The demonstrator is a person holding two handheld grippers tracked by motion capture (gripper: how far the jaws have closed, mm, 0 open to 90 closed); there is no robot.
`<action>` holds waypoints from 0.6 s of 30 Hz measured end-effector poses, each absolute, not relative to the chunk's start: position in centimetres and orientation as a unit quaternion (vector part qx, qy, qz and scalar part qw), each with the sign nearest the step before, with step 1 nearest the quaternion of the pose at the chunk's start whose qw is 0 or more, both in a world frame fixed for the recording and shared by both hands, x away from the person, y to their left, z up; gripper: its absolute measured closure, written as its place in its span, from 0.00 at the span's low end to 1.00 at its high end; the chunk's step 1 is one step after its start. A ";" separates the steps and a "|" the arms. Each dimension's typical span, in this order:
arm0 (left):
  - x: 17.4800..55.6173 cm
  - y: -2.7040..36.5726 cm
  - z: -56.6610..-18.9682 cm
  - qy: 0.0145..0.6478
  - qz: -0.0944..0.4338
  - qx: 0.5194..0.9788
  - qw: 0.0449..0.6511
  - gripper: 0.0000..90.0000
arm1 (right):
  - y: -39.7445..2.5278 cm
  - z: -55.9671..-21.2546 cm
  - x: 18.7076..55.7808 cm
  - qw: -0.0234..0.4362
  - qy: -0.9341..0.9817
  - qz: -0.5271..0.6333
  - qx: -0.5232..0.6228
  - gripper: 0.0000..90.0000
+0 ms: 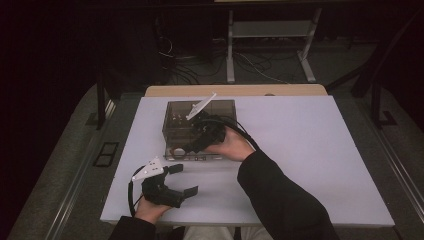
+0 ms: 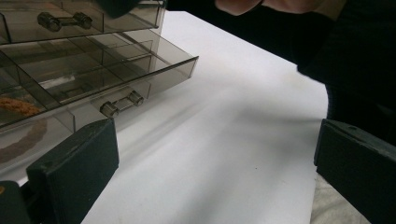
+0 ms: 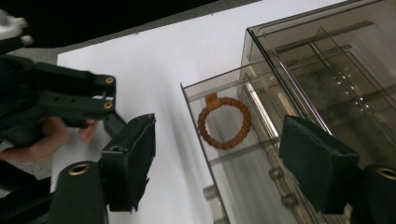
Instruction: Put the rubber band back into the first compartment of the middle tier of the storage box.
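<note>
One white table (image 1: 310, 150) carries one smoky clear plastic drawer box (image 1: 176, 120), and two of its drawers can be counted in the left gripper view, an upper one (image 2: 28, 32) and a pulled-out lower one (image 2: 154, 70), each with one small barbell-shaped handle (image 2: 64, 20) (image 2: 122, 103). One brown braided ring (image 3: 224, 122) lies in the open drawer. Two hand-held grippers are present, the left gripper (image 1: 182, 184) and the right gripper (image 1: 190, 148), each with two black jaws and one pale three-cornered plate on top.
</note>
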State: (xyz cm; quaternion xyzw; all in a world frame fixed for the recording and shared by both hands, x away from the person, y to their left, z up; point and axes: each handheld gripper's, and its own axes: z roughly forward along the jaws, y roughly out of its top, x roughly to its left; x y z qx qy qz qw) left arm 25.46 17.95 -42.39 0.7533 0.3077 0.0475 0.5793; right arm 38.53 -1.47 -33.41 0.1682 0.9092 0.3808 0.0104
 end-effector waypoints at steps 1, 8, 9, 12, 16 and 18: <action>25.5 18.0 -42.4 0.308 0.046 0.753 0.580 0.00 | -1.8 -33.3 38.4 0.008 0.908 0.382 0.169 0.25; 25.6 18.0 -42.5 0.309 0.047 0.753 0.579 0.00 | -4.1 -33.0 37.8 0.003 0.901 0.392 0.185 0.12; 25.6 18.0 -42.5 0.309 0.047 0.753 0.578 0.00 | -4.5 -33.0 37.8 0.000 0.900 0.394 0.186 0.10; 25.6 18.0 -42.5 0.309 0.047 0.753 0.578 0.00 | -5.5 -32.9 37.4 -0.002 0.896 0.397 0.200 0.00; 25.6 18.0 -42.5 0.310 0.048 0.753 0.579 0.00 | -7.0 -32.7 37.1 0.010 0.893 0.399 0.207 0.00; 25.6 18.0 -42.5 0.310 0.047 0.753 0.579 0.00 | -7.7 -32.6 36.9 0.011 0.890 0.402 0.214 0.00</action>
